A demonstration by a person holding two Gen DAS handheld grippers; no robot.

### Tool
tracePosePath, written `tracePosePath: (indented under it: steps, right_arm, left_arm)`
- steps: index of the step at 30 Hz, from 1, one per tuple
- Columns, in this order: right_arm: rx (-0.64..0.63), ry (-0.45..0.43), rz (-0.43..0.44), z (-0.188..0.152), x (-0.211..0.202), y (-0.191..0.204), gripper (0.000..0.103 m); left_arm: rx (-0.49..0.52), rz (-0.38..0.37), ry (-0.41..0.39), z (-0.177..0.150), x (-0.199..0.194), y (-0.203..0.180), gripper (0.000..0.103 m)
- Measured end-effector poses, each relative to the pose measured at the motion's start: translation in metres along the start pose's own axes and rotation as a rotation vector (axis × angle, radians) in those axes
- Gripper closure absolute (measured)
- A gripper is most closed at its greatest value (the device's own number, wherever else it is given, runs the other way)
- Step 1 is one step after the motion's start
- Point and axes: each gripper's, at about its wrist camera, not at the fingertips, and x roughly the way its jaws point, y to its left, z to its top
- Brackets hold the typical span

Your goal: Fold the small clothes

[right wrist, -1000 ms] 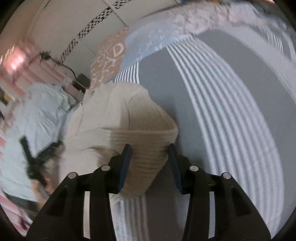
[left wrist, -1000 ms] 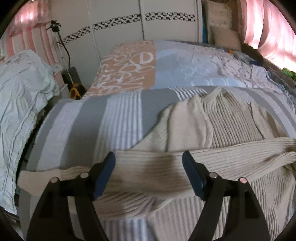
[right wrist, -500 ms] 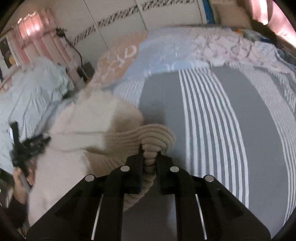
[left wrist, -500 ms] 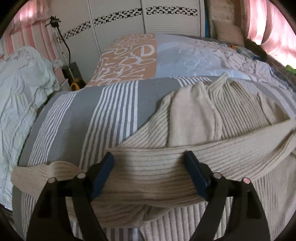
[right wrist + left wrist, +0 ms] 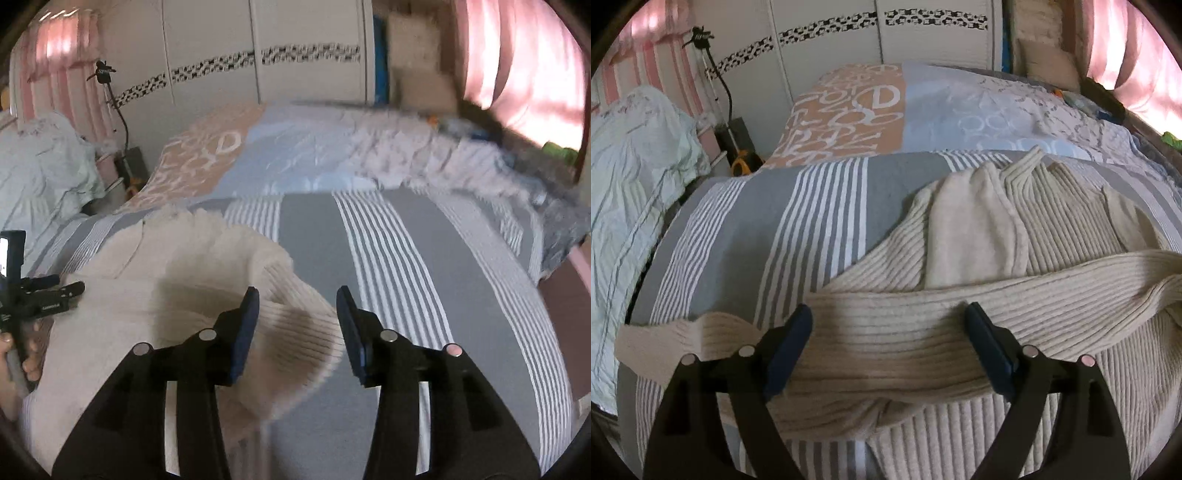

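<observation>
A cream ribbed knit sweater [image 5: 1052, 229] lies on the grey-and-white striped bed cover [image 5: 775, 229]. One sleeve [image 5: 894, 332] is laid across its body toward the left, the cuff reaching the bed's left edge. My left gripper [image 5: 890, 343] hovers open over that sleeve, a finger on either side. In the right wrist view the sweater's right edge [image 5: 295, 325] is bunched up between the fingers of my right gripper [image 5: 297, 325], which is open and holds nothing. The left gripper [image 5: 44, 299] shows at that view's left edge in a hand.
A patterned orange and blue quilt [image 5: 879, 110] lies beyond the striped cover. A pale green bedding heap [image 5: 631, 192] is at the left, white wardrobe doors [image 5: 886, 37] stand behind, and pink curtains [image 5: 524, 62] hang at the right. The bed's right edge [image 5: 554, 280] drops off.
My right gripper shut on the sweater's right edge half a second ago, then opened and let it go. The left gripper stayed open over the sleeve, shifting slightly.
</observation>
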Motion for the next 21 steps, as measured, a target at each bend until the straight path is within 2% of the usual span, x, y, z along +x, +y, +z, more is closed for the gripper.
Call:
tracePosePath:
  steps: [2,3,4,7,10,12,14,18,21]
  right_arm:
    - [-0.048,0.016,-0.007,-0.007,0.007,0.024,0.060]
    - [-0.070,0.036,-0.017,-0.011,0.013,0.033,0.067]
    - [-0.081,0.072,-0.012,-0.017,0.024,0.044,0.080]
    - [-0.075,0.119,-0.025,-0.025,0.049,0.048,0.087]
    - [-0.100,0.176,-0.008,-0.035,0.062,0.048,0.089]
    - [-0.167,0.201,-0.007,-0.047,0.060,0.049,0.089]
    - [-0.226,0.201,-0.008,-0.053,0.059,0.046,0.089]
    - [-0.256,0.207,0.044,-0.048,0.063,0.034,0.089]
    - [-0.233,0.179,0.073,-0.038,0.048,0.037,0.085]
  left_arm:
    - [-0.003,-0.001,0.002,-0.001,0.000,0.002,0.018]
    - [-0.003,-0.002,0.003,-0.001,-0.001,0.002,0.018]
    - [-0.001,-0.003,0.004,-0.001,-0.001,0.003,0.018]
    - [0.003,0.001,0.005,-0.003,-0.002,0.005,0.018]
    - [0.003,0.007,0.011,-0.004,-0.002,0.008,0.017]
    - [0.002,0.004,0.012,-0.005,-0.001,0.011,0.016]
    - [0.003,0.001,0.016,-0.005,0.000,0.014,0.016]
    - [0.003,-0.008,0.019,-0.006,-0.002,0.017,0.016]
    - [0.004,-0.009,0.012,-0.008,-0.012,0.023,0.016]
